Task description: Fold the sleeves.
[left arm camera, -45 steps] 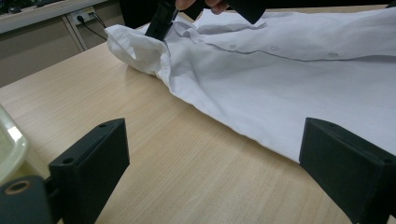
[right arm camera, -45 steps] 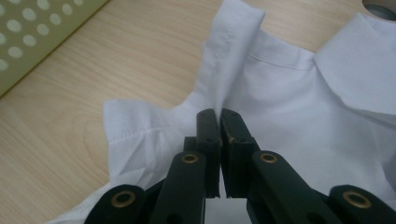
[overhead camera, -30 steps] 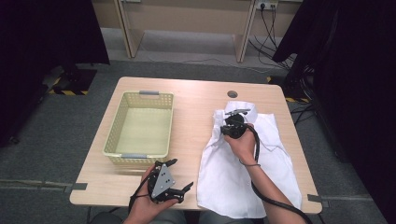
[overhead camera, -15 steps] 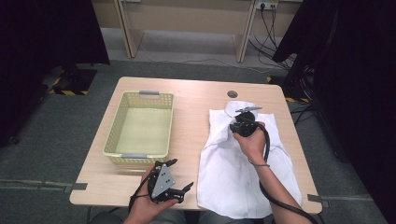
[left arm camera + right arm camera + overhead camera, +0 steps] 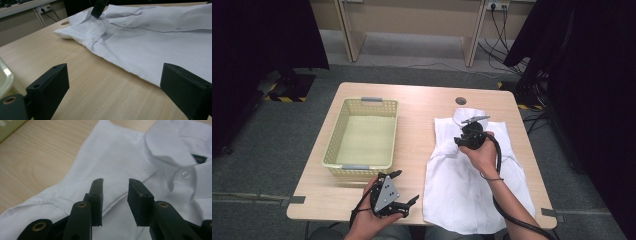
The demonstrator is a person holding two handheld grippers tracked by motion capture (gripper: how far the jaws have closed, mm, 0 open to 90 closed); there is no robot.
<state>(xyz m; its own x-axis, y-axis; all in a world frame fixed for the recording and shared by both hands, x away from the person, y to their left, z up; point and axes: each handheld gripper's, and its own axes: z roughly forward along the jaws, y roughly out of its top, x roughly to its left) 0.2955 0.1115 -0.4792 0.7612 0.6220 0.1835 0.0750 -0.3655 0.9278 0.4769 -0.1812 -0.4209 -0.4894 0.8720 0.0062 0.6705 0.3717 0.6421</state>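
Note:
A white button shirt (image 5: pixel 467 185) lies flat on the right half of the wooden table (image 5: pixel 417 107), collar (image 5: pixel 170 140) at the far end. My right gripper (image 5: pixel 466 134) hovers over the shirt's upper left, close to the collar. Its jaws have just been opening; they stand apart with nothing between them (image 5: pixel 115 181), only shirt cloth (image 5: pixel 112 152) beneath. My left gripper (image 5: pixel 404 187) rests at the table's front edge, left of the shirt. It is wide open (image 5: pixel 115 70) over bare wood, pointed at the shirt (image 5: pixel 150 42).
A pale yellow plastic basket (image 5: pixel 332 145) with nothing in it stands on the table's left half; its corner shows in both gripper views (image 5: pixel 5 75) (image 5: pixel 10 126). A round cable hole (image 5: pixel 460 100) sits behind the collar. Dark curtains flank the table.
The right hand has shifted a little over the shirt's collar end. The left gripper has stayed where it was.

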